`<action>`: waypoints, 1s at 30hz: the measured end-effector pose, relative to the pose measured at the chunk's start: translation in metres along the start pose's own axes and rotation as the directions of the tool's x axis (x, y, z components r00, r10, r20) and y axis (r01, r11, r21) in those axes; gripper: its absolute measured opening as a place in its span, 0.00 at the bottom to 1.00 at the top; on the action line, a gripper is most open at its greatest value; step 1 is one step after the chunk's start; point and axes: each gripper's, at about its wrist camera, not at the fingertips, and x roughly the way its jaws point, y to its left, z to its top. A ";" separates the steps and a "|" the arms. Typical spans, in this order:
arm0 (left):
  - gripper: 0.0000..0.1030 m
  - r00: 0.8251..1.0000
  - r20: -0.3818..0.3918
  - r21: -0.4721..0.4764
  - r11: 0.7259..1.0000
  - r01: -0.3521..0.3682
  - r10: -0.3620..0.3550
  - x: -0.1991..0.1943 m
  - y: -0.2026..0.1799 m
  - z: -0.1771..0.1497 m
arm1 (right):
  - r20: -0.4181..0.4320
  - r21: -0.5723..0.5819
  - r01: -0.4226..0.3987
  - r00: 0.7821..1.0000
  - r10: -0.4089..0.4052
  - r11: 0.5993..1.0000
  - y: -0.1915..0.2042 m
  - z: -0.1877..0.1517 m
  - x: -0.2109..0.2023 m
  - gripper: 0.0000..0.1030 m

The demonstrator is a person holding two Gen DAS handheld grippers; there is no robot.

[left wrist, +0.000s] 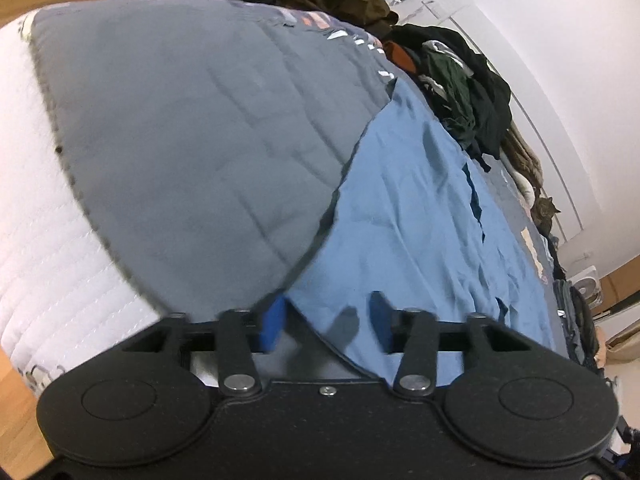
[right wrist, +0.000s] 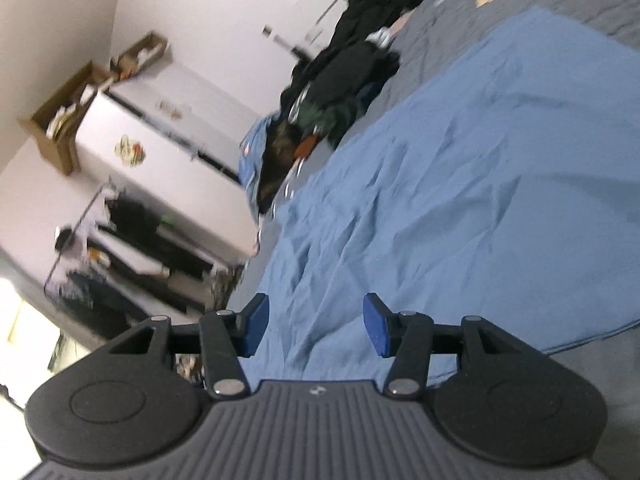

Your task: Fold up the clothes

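A light blue garment (left wrist: 408, 216) lies spread and wrinkled on a grey quilted bedspread (left wrist: 180, 120). In the left wrist view, my left gripper (left wrist: 327, 326) is low over the garment's near corner. Its blue pads (left wrist: 274, 328) stand apart on either side of the cloth's edge and do not press on it. In the right wrist view, the same blue garment (right wrist: 460, 184) fills the middle, with the bedspread (right wrist: 580, 4) beyond it. My right gripper (right wrist: 316, 328) hovers over the garment's wrinkled end, open, with nothing between its pads (right wrist: 376, 330).
A pile of dark clothes (left wrist: 472, 92) (right wrist: 352, 76) lies along the far side of the bed by the wall. The white mattress side (left wrist: 48, 240) drops to a wooden floor (left wrist: 16, 420). A white fridge (right wrist: 160, 148) with cardboard boxes (right wrist: 60, 120) on top stands beyond the bed, beside a rack (right wrist: 120, 256).
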 end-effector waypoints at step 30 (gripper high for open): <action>0.05 0.990 0.141 0.254 0.967 -0.019 -0.018 -0.074 -0.118 0.002 | 0.015 0.010 0.031 0.999 -0.031 0.999 -0.002 0.002 -0.024 0.50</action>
